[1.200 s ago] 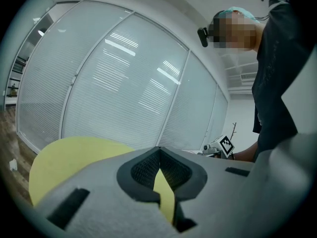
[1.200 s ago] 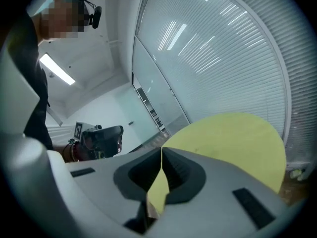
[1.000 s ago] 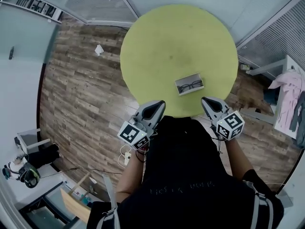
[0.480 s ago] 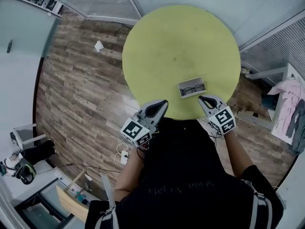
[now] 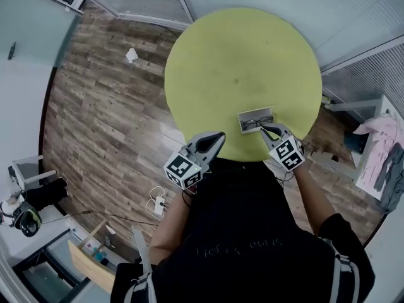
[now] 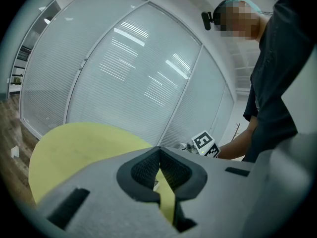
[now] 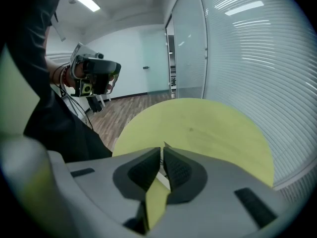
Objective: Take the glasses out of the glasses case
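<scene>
The right claw [image 5: 264, 128] has swung in from the bench's near rim, and its tips now sit at the near right corner of the glasses case [image 5: 247, 114]. That's the approach nearly finished. From here the pick-up looks like the next job, though nothing is gripped yet. In the right gripper view the pads are drawn together, only a sliver of light between them, with a bit of white case showing through the gap. They'll have to part before they can go in.

The glasses [image 5: 255, 125], dark-framed, lie flat inside the open white case on the near right part of the round yellow bench [image 5: 233, 49].

The left claw [image 5: 218, 136] hasn't joined in. It hangs at the near edge of the bench, well apart from the case, its pads meeting at the tip and holding nothing.

The bench carries nothing but the case, so the path is open. The only obstacle I'd flag is the case's low wall around the frames. I reckon the claw must come in over that wall, and a light case could slide with nobody steadying it.

Off the bench there's a white scrap [image 5: 131, 55] on the wooden floor [image 5: 101, 118], cables [image 5: 154, 202] by the person's feet, and a pink garment [image 5: 371, 145] far right.
</scene>
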A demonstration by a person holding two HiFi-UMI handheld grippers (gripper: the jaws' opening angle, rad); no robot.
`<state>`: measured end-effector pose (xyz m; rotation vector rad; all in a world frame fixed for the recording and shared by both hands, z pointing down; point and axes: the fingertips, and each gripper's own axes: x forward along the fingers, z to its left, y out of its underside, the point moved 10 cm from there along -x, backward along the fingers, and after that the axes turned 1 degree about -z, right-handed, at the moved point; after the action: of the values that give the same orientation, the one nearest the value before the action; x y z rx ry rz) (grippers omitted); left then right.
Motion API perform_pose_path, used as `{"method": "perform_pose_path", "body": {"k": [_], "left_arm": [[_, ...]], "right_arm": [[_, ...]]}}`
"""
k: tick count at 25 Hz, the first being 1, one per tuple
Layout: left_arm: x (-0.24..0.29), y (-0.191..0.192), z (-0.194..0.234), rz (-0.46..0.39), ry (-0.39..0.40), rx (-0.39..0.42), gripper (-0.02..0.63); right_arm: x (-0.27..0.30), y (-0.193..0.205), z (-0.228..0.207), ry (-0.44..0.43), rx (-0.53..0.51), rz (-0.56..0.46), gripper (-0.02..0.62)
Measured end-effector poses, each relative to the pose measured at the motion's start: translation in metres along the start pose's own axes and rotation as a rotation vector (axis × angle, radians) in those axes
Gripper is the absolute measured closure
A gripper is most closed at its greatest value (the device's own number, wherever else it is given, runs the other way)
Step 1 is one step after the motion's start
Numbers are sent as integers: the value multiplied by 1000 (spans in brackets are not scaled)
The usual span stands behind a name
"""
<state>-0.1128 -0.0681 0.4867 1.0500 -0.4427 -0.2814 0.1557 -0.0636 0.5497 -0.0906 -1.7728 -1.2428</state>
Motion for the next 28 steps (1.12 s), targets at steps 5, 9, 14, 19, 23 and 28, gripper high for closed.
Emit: {"method": "perform_pose_path", "body": {"k": [5, 9, 14, 19, 23, 28], "left_arm": [[1, -1, 6, -3, -14, -14, 594], [-1, -2, 7, -6, -22, -20, 594], [-6, 2, 7, -3, -34, -37, 594], [-10, 4, 7, -6, -44, -45, 594], [-9, 6, 3, -3, -45, -45, 594], [-8, 10, 1, 12, -55, -44, 594]], "right_arm": [[21, 5, -6, -32, -90, 94, 563], [37, 9, -9, -56, -176, 156, 563], [53, 16, -14, -73, -244, 225, 563], [67, 26, -13, -108, -330, 299, 563], [77, 33, -14, -128, -388, 340, 562], [91, 38, -14, -157, -468, 384, 563]]}}
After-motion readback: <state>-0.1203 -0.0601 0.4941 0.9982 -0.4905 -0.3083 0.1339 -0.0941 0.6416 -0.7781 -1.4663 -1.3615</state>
